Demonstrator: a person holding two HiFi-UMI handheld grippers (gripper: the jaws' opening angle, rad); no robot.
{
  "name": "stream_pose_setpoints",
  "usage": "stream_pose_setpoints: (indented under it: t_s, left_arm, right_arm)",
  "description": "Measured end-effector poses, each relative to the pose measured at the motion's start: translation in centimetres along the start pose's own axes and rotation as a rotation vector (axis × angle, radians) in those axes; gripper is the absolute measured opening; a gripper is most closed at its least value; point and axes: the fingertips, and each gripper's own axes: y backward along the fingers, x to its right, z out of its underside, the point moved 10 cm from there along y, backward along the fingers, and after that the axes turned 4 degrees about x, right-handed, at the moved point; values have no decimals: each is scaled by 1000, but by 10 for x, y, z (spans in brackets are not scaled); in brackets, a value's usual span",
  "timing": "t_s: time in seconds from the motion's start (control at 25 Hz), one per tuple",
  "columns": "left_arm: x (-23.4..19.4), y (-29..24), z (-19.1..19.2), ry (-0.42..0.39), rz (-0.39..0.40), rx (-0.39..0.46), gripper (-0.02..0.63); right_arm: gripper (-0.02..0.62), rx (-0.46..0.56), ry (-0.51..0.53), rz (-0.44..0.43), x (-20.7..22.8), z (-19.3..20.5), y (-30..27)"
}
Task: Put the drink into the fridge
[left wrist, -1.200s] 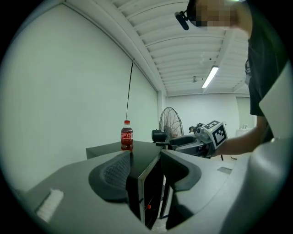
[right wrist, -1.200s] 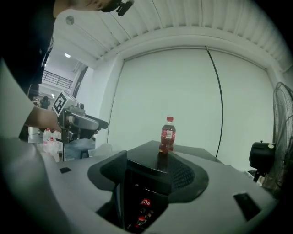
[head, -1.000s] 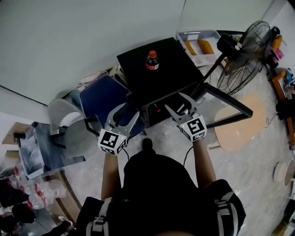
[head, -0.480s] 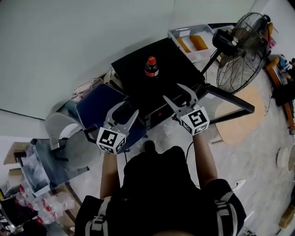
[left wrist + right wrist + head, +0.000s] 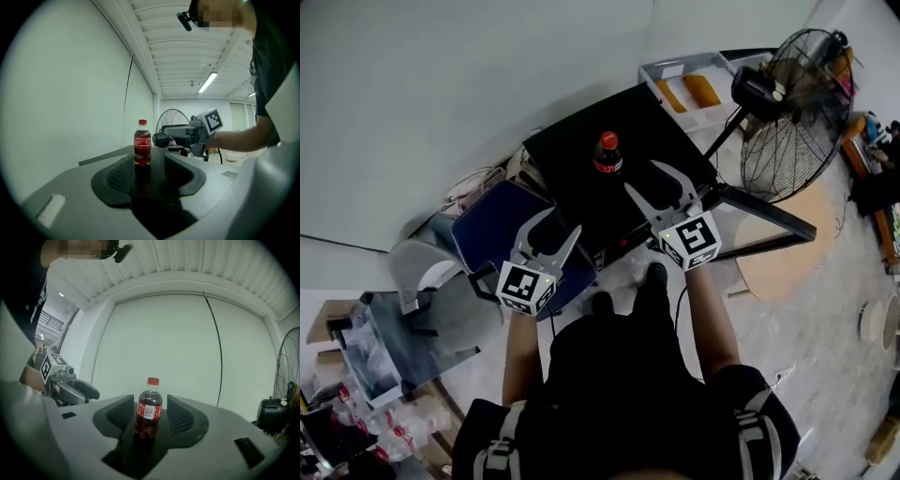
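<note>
Drink (image 5: 607, 153) is standing upper centre on the fridge (image 5: 666, 117). We are bringing the right gripper (image 5: 639, 174) closer, jaws narrowing yet wide, not touching it, so gripping comes next. Left gripper (image 5: 553, 225) is hanging wide, empty.

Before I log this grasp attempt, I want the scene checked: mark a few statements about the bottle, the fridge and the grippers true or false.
1. The bottle stands upright on top of the fridge. True.
2. Its cap is blue. False: it is red.
3. The right gripper is shut on the bottle. False: its jaws, which have just been closing somewhat, stand apart with nothing between them. The bottle is ahead, untouched.
4. A fan stands beside the fridge. True.
5. The left gripper is open and empty. True.
</note>
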Motion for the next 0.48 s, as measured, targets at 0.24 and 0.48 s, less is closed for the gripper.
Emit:
stream_pose_setpoints:
  t_s: [0.24, 0.48]
  left_arm:
    - [-7, -10, -5, 4, -47, 5, 202]
    - [-13, -12, -7, 4, -107, 13, 199]
  right_arm:
    - [218, 12, 0, -46, 15, -4, -21]
    - [215, 25, 3, -107, 20, -6, -42]
